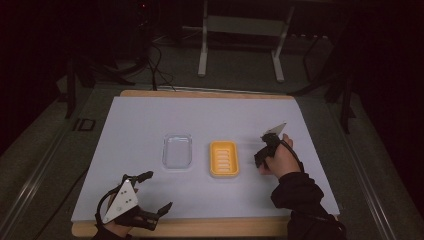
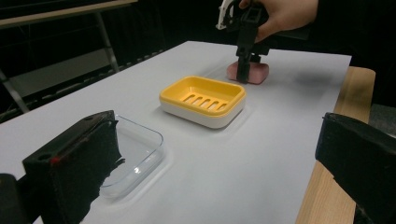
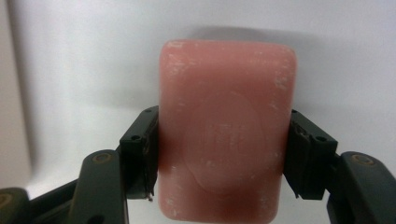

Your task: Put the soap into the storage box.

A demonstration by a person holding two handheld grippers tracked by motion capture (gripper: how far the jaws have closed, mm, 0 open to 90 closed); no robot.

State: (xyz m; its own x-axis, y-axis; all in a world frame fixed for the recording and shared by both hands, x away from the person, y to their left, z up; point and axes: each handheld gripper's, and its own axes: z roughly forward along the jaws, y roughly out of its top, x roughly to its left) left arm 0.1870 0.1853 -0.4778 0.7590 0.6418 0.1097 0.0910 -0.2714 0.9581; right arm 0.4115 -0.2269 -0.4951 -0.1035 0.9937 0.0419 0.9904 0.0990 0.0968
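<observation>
Dark surroundings enclose a wooden table covered by a white sheet; a metal frame stands on the floor beyond the far edge, at 12 o'clock.

Items on the sheet, high view:
- Clear plastic tray: near the centre, lying flat.
- Yellow soap dish: just beside the tray, at its 3 o'clock, apart from it. The insert is slotted and sits on a white base.
- Pink soap bar: at 3 o'clock from the dish, resting on the sheet, well apart from the dish.

Right gripper: held by the right hand, pointing down onto the sheet. In the right gripper view the two jaws stand on opposite long sides of the soap bar, with both pads touching it; the gripper is clamped on the bar. The left gripper view shows the bar lying on the sheet beneath the tool.

Left gripper: positioned at 7 o'clock on the table, near the front edge, held by the left hand. Jaws are spread wide apart with nothing between them. A grey three-cornered plate sits on top.
</observation>
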